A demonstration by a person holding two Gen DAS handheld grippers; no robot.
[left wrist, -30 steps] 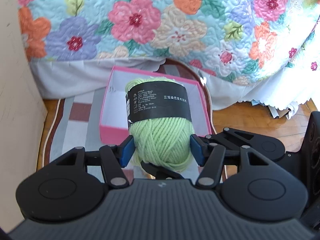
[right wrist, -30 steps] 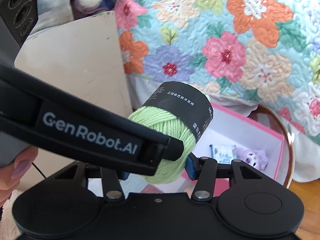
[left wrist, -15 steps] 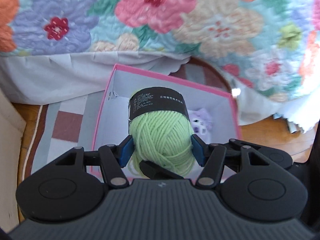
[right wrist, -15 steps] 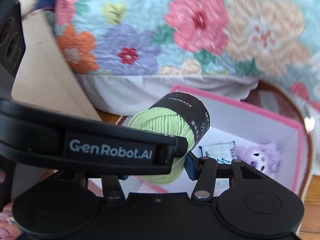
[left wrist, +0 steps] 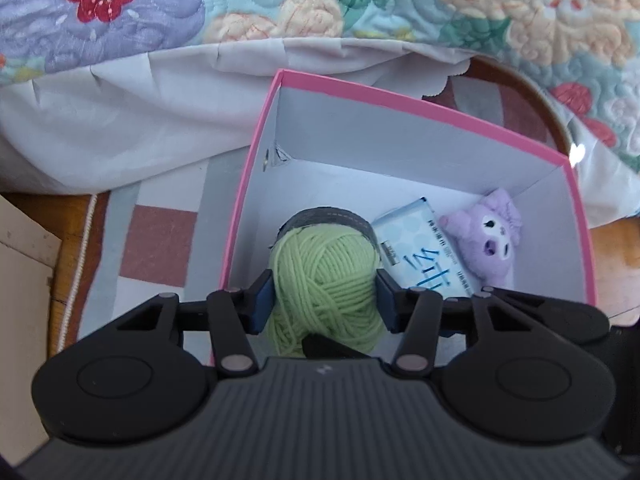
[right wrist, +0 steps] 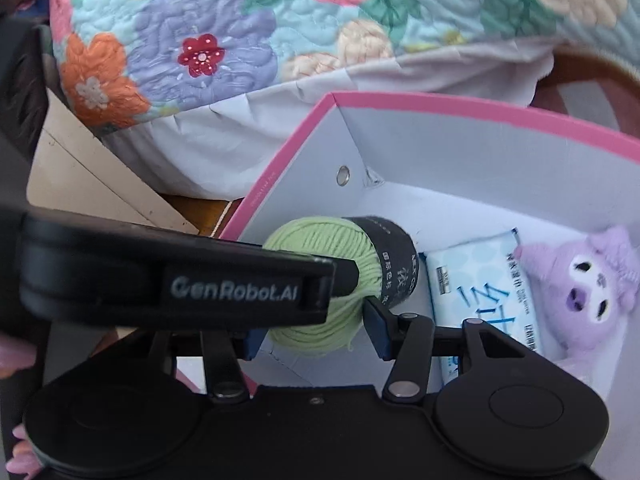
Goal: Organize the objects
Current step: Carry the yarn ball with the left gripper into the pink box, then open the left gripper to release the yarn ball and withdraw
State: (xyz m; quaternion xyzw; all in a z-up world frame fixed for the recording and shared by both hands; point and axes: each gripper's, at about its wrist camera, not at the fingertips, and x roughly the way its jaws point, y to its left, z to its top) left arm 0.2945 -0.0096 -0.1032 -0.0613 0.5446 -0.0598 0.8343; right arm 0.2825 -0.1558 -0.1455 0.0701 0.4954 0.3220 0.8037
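Hanging over the left half of a pink box (left wrist: 400, 98), a green yarn ball (left wrist: 325, 288) sits between the blue pads of the left gripper (left wrist: 323, 298), low in the middle of the left wrist view. Both pads press into the wool and the jaws are closing on it. A black paper band (left wrist: 332, 220) wraps the ball's far end.

From the right wrist view, the right gripper (right wrist: 314, 330) also has the same yarn ball (right wrist: 316, 312) between its fingers. One blue pad (right wrist: 376, 328) touches the wool on the right; the other pad is largely hidden behind the left gripper's black arm, which crosses the left of the frame, so I cannot tell if this grip is clenched.

Inside the box, right of the ball, lie a pale blue tissue pack (left wrist: 424, 256) and a purple plush toy (left wrist: 488, 240) in the far right corner. A floral quilt (left wrist: 280, 4) fills the top of both frames. The box stands on a checked rug (left wrist: 160, 248).
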